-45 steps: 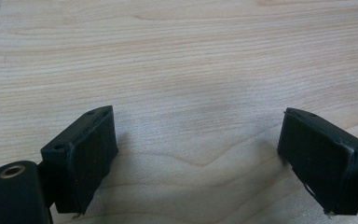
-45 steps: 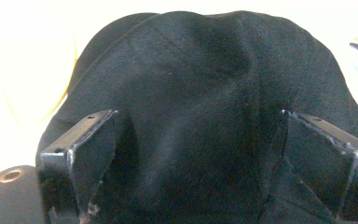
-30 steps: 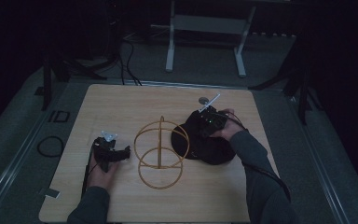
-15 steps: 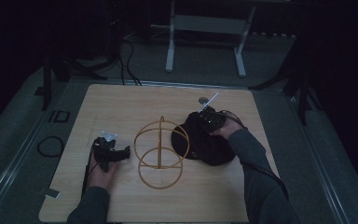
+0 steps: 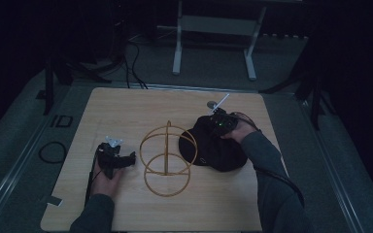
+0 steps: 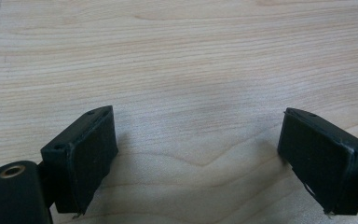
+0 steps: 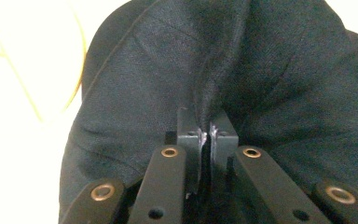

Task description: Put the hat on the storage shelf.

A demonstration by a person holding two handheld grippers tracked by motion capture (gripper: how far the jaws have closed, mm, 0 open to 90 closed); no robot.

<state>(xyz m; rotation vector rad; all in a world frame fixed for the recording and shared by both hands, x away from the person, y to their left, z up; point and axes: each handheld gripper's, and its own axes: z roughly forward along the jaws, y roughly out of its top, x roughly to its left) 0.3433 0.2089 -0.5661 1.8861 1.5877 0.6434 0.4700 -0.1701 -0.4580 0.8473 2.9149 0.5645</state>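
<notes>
- Cap point(image 5: 213, 148), a black cloth one, is lying on the counter point(image 5: 126, 111) at about 3 o'clock from the wire stand point(image 5: 166, 160), its brim touching or just overlapping the stand's rings in the high view.
- Right hand-held gripper point(image 5: 212, 127) is sitting on the cap's far side, at about 12 o'clock on the cloth, with the person's right hand point(image 5: 240, 132) holding it from 3 o'clock.
- Its jaws have just been closing and are now standing pressed nearly together, pinching a raised fold of the cap point(image 7: 242, 70) between them; the right hand-held gripper point(image 7: 205, 133) is showing this fold running up from its pads in the right gripper view.
- Yellow wire of the stand point(image 7: 51, 88) is curving past the cap at 9 o'clock in that view.
- Left hand-held gripper point(image 5: 126, 158) is resting near the counter's left part, at 9 o'clock from the stand and well apart from the cap.
- Left hand-held gripper point(image 6: 198, 163) is standing with its jaws wide apart, with bare wood of the counter point(image 6: 191, 70) between them and nothing in its grasp.
</notes>
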